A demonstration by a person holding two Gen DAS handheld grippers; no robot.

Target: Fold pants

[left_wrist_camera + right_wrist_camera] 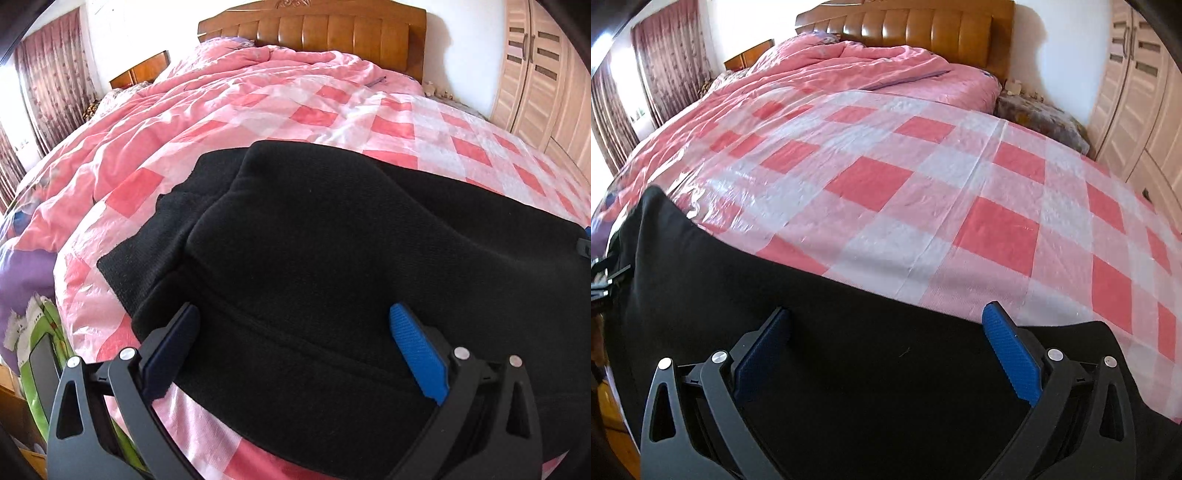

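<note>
Black pants (314, 240) lie on the pink checked plastic sheet (424, 140) on the bed, with one part folded over another. My left gripper (295, 321) is open, its blue pads (417, 350) spread wide just above the near edge of the pants. In the right wrist view the pants (757, 288) fill the lower left. My right gripper (886, 321) is open, with its pads (1012, 354) apart above the black cloth. Part of the right gripper shows at the right edge of the left view (585, 247).
A pink quilt (147, 122) is bunched at the far left of the bed before a wooden headboard (314, 29). A light wardrobe (1137, 92) stands at the right. Curtains (48, 74) hang at the left. A green bag (48, 347) sits by the bed's left side.
</note>
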